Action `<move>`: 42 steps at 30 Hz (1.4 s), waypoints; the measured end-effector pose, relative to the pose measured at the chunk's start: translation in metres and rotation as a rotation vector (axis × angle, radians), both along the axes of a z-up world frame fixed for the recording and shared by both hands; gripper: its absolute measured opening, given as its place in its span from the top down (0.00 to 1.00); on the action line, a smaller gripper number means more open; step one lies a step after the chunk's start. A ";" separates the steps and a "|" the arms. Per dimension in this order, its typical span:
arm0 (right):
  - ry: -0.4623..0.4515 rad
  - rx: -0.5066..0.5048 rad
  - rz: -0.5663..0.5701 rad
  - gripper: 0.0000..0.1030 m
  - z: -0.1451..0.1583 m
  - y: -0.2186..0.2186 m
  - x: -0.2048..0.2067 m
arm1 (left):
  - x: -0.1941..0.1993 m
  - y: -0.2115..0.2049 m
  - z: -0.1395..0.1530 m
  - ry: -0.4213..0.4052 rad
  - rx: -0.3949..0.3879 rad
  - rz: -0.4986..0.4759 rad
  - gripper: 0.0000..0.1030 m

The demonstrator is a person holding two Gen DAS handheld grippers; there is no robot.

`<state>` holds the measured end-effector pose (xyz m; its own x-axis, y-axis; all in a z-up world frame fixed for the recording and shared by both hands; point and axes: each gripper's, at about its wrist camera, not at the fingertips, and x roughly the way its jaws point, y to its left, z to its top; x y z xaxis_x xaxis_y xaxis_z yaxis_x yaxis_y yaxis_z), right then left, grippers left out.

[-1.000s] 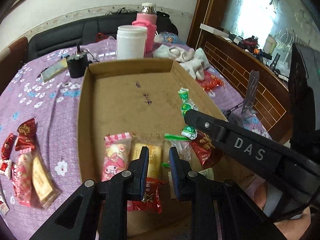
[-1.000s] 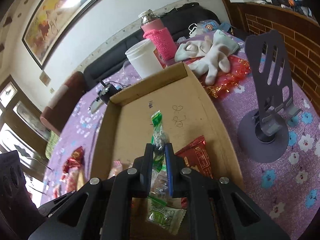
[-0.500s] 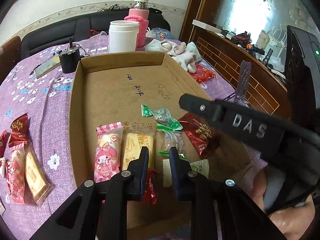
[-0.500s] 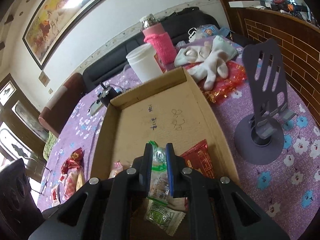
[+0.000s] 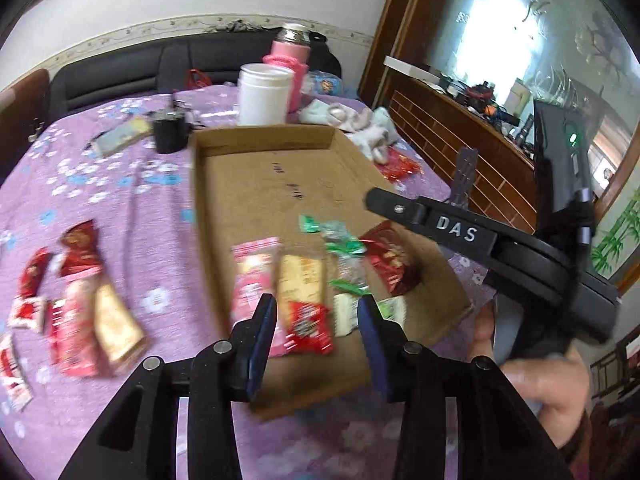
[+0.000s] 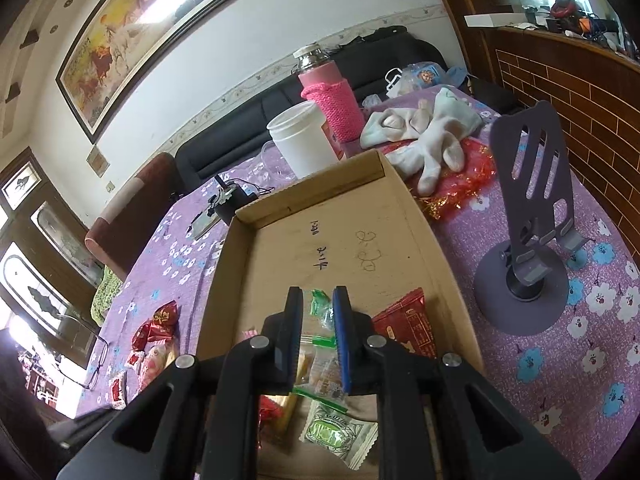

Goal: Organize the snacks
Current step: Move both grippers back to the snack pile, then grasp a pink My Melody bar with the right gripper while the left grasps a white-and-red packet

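A shallow corrugated cardboard box [image 6: 408,216] with low walls and pen scribbles on its floor is seen on a table [image 6: 600,360] draped in a purple, white-flowered cloth. Crinkly foil and plastic snack packets are gathered at the box's near end: a red foil pouch [image 6: 408,328], a green-and-white pillow pack [image 6: 336,436], a twisted green candy wrapper [image 5: 340,236], a pink packet [image 5: 252,272] and a clear-wrapped yellow biscuit bar [image 5: 300,280]. The left gripper [image 5: 316,316], its blue-padded fingers spread wide, is held above a small red packet [image 5: 306,326] without touching it. The right gripper [image 6: 316,320] is parted narrowly, nothing clamped. More glossy red and gold packets [image 5: 80,300] are scattered on the cloth to the left of the box. Behind it stand a white plastic jar [image 6: 300,140] and a flask in a pink knitted sleeve [image 6: 332,108].
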<state>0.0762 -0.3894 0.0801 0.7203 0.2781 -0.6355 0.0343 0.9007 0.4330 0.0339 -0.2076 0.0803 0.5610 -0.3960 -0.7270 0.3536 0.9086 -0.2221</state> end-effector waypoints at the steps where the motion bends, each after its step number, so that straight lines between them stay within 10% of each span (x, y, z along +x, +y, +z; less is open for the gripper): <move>1: -0.002 -0.002 0.004 0.83 0.000 0.001 0.000 | -0.004 0.012 0.004 -0.007 -0.007 0.013 0.57; 10: -0.028 -0.041 0.041 0.76 0.004 0.018 -0.005 | -0.035 0.158 0.018 -0.070 0.068 0.358 0.39; 15: -0.043 -0.073 0.066 0.74 0.005 0.032 -0.007 | -0.026 0.240 -0.010 0.048 0.092 0.620 0.36; 22: -0.077 -0.100 0.114 0.74 0.012 0.047 -0.015 | 0.008 0.258 -0.057 0.169 0.096 0.665 0.36; 26: -0.109 -0.100 0.152 0.74 0.023 0.060 -0.023 | 0.020 0.250 -0.067 0.116 0.194 0.696 0.69; 29: -0.107 -0.083 0.218 0.74 0.031 0.086 -0.028 | 0.019 0.253 -0.068 0.085 0.201 0.705 0.71; 35: 0.065 -0.021 0.443 0.69 0.016 0.178 -0.019 | 0.014 0.268 -0.064 0.052 0.146 0.722 0.71; 42: 0.187 -0.102 0.442 0.68 -0.020 0.248 0.008 | 0.002 0.264 -0.051 -0.033 0.156 0.718 0.71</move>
